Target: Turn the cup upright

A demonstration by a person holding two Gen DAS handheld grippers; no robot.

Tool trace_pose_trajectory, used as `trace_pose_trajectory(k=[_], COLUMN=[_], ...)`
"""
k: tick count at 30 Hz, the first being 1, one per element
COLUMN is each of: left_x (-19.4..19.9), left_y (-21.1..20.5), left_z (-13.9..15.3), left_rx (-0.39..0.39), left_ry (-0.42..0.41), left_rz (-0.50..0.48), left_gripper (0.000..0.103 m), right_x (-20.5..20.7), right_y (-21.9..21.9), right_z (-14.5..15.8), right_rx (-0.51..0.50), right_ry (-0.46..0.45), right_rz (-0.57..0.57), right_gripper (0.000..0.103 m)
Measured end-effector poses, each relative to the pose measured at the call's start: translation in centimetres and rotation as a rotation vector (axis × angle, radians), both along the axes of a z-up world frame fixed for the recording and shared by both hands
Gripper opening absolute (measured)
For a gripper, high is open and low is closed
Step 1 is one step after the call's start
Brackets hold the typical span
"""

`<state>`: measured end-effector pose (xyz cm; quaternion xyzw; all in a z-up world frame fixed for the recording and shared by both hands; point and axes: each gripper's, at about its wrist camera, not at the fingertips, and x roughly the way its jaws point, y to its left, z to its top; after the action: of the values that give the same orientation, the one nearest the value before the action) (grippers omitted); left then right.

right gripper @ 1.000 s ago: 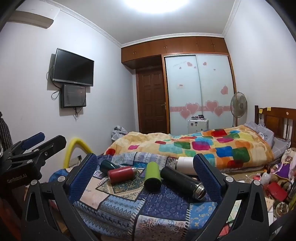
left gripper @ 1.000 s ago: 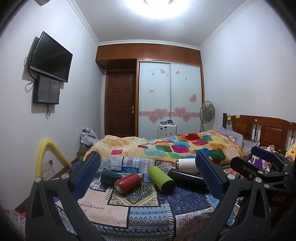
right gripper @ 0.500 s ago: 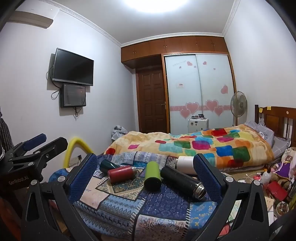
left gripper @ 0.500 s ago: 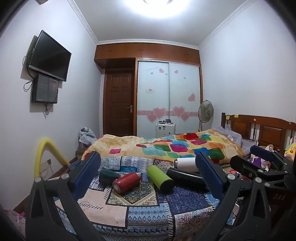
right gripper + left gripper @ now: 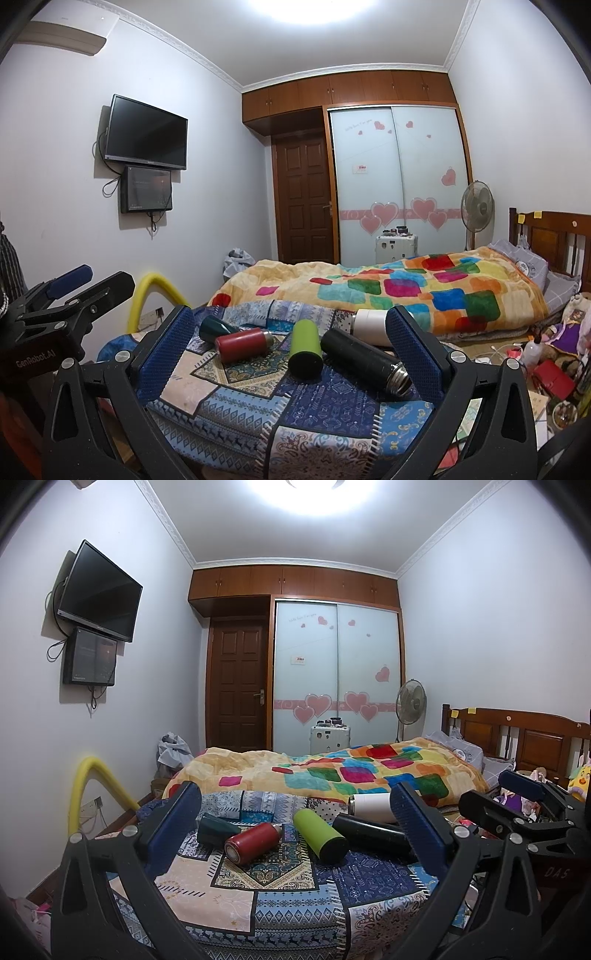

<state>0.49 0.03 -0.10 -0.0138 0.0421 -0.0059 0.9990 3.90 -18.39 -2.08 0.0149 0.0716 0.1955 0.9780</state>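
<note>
Several cups lie on their sides on a patterned cloth [image 5: 280, 897]: a dark teal cup [image 5: 214, 828], a red one [image 5: 253, 843], a green one [image 5: 320, 835], a black flask [image 5: 371, 836] and a white one [image 5: 371, 806]. They also show in the right wrist view: teal [image 5: 216, 326], red [image 5: 242, 345], green [image 5: 304, 349], black [image 5: 364, 360], white [image 5: 369, 321]. My left gripper [image 5: 295, 819] is open and empty, short of the cups. My right gripper [image 5: 290, 341] is open and empty, also short of them.
Behind the cloth lies a bed with a colourful blanket [image 5: 351, 771] and a wooden headboard [image 5: 524, 738]. A yellow foam tube [image 5: 86, 786] stands at the left. Clutter lies on the floor at the right [image 5: 550, 373]. The other gripper shows at each view's edge.
The left wrist view has tilted slightly; the cups sit a little lower in it. The right gripper has barely moved. Both stay open and no cup has moved.
</note>
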Motion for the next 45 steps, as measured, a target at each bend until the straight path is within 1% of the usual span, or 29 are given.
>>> trace_pose_trajectory(k=[34,45], left_x=[-0.54,0.06], left_y=[-0.04,-0.09], left_z=[0.48,0.15], left_rx=[0.001,0.003], left_ry=[-0.013,0.004], left_rz=[-0.003,-0.009], left_gripper=[0.103,0.103], right_x=[0.02,0.75], right_y=[-0.1,0.19], right_z=[-0.1,-0.72], right_rx=[0.0,-0.004], right_ry=[0.002,0.016], right_rz=[0.001,0.002], right_gripper=[0.103,0.103])
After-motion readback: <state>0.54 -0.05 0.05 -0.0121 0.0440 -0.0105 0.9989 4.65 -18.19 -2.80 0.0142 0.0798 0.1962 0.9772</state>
